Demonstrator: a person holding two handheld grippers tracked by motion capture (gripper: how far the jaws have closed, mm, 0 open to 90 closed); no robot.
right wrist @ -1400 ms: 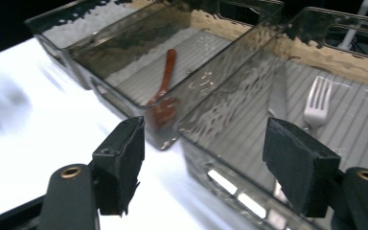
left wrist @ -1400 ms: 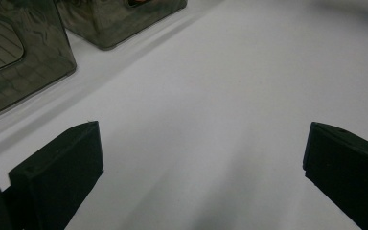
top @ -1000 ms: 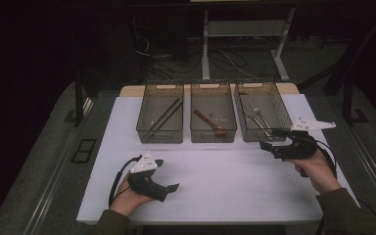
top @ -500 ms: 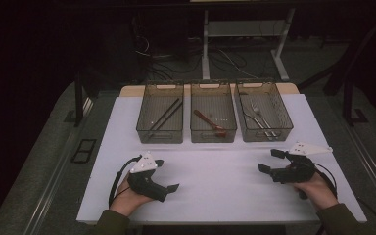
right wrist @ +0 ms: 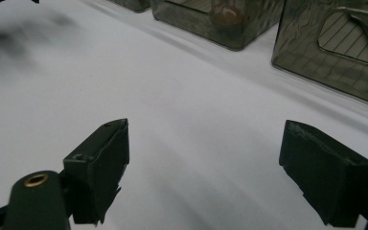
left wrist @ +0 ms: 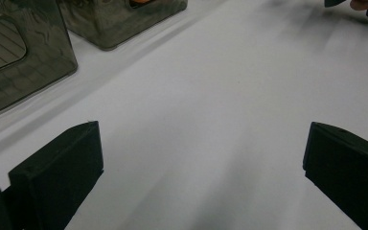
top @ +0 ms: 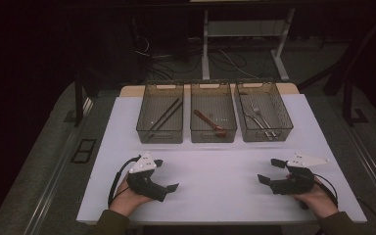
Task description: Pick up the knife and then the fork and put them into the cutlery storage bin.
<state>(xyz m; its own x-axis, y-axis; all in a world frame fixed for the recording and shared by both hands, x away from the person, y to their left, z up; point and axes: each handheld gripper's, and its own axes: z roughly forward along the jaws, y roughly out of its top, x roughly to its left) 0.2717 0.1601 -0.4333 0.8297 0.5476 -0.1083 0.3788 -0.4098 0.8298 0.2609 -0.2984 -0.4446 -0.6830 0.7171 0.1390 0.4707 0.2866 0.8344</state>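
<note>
Three clear bins stand in a row at the back of the white table (top: 215, 161). The left bin (top: 147, 128) holds dark chopsticks (top: 165, 116), the middle bin (top: 213, 134) a reddish-brown spoon (top: 209, 122), the right bin (top: 284, 117) metal cutlery (top: 258, 115). My left gripper (top: 166, 175) rests low near the front left, open, with only bare table between its jaws (left wrist: 201, 167). My right gripper (top: 269, 170) sits near the front right, also open and empty (right wrist: 206, 163). Both point inward across the table.
A table frame and cables (top: 225, 58) lie on the dark floor behind the table. Dark floor flanks both sides. In the left gripper view two bins (left wrist: 19, 52) rise at upper left; in the right gripper view bins (right wrist: 335, 48) rise at upper right.
My right gripper has come back from beside the right bin toward the table's front edge and sunk lower. The left gripper has stayed where it was.
</note>
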